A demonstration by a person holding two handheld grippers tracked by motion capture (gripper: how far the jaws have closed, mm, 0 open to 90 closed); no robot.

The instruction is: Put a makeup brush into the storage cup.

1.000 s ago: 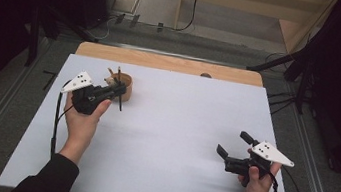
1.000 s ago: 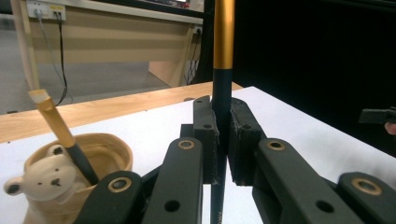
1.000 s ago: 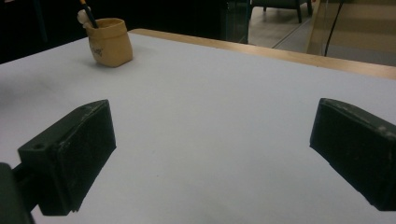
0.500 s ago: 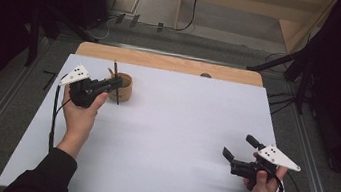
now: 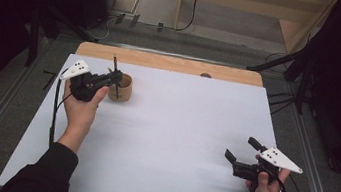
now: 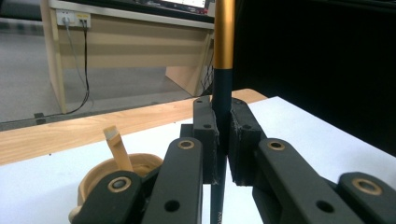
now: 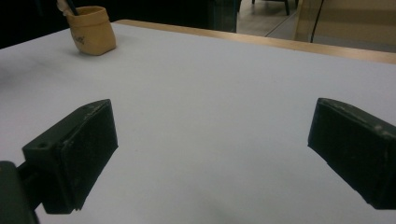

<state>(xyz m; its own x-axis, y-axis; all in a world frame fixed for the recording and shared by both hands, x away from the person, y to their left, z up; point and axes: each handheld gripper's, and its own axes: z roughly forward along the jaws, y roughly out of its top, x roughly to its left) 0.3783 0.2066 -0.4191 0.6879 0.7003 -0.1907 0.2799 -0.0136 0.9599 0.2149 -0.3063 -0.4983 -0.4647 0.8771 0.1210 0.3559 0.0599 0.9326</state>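
Note:
My left gripper point(image 5: 114, 79) is shut on a thin dark pen point(image 5: 114, 63), held nearly upright at the far left of the table. In the left gripper view the two pads point(image 6: 205, 130) pinch the pen's dark shaft point(image 6: 222, 93) just below its gold band. A tan cup point(image 5: 123, 91) stands right beside the gripper; in the left gripper view the cup point(image 6: 100, 175), with a tan stick point(image 6: 116, 147) in it, lies left of the pen. I cannot tell whether the pen's tip is inside the cup. My right gripper point(image 5: 242, 149) rests open and empty at the near right.
A white sheet point(image 5: 179, 127) covers the table, with a bare wooden strip point(image 5: 173, 64) along the far edge. In the right gripper view the cup point(image 7: 92, 31) stands far off at the upper left across the sheet point(image 7: 210, 84). Metal rails and cables lie beyond the table.
The left gripper has shifted slightly toward the far edge with the pen, which now stands more upright beside the cup. The right hand has drifted slightly right.

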